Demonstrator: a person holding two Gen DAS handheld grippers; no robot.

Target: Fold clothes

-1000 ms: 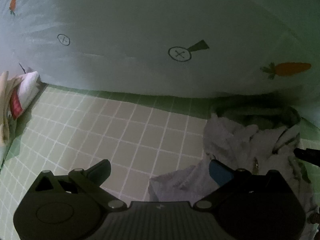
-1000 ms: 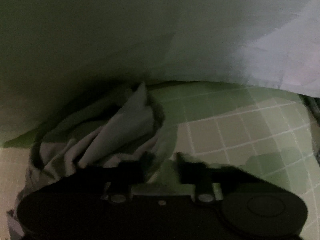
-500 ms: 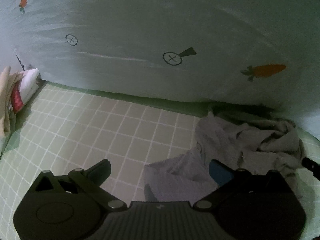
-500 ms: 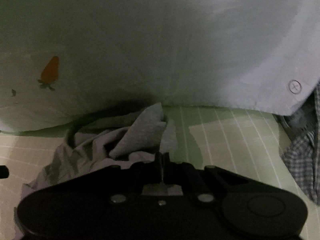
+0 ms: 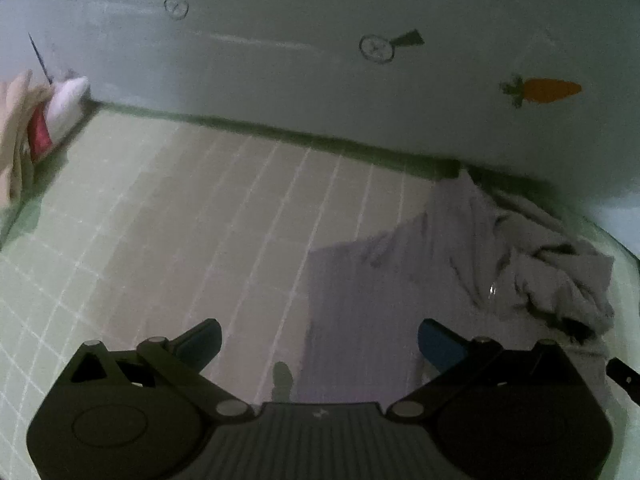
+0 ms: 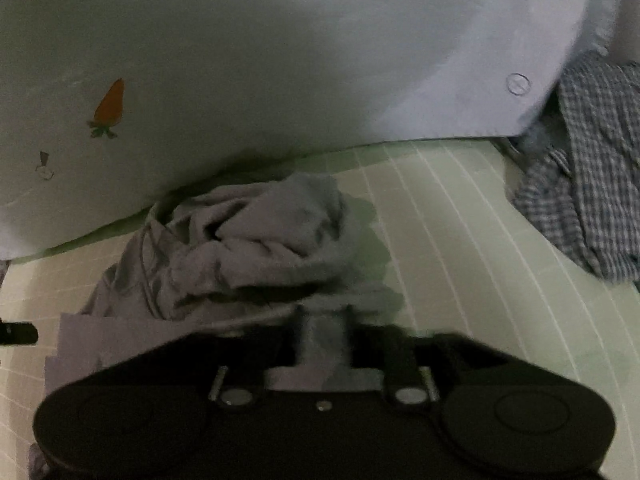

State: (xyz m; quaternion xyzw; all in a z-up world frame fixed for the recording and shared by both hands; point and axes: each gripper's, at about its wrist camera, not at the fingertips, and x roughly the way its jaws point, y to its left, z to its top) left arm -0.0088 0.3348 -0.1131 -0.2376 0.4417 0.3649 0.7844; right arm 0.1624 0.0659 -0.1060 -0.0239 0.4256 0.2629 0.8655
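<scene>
Dim light falls on a pale green gridded mat (image 5: 168, 216) that covers the worktop, with a white sheet printed with carrots (image 5: 550, 90) and small ringed marks hanging along its far edge. At the far left corner lies a small stack of pale cloth with a red stripe (image 5: 36, 128); at the far right corner, in the right wrist view, sits a heap of blue checked fabric (image 6: 592, 184).

The grey garment (image 6: 256, 248) lies crumpled against the far edge, toward the right side of the mat. One flat panel of it spreads toward the near edge, while the bulk is bunched in a wrinkled mound behind.

The left gripper (image 5: 320, 340) hangs over the mat with its jaws spread wide and nothing between them; the flat grey panel (image 5: 360, 312) lies just ahead and under its right finger, the mound farther off to the right. The right gripper (image 6: 324, 332) sits at the near side of the mound. Its jaws are opening, and a strip of grey cloth stands in the gap between them; the picture is blurred there, and the pads do not seem to press on it.

The garment's long axis seems to run from the mound down toward the near edge. The right gripper is the nearer to the bunched part, the left to the flat panel, so spreading the piece probably calls for each to take its own side.
</scene>
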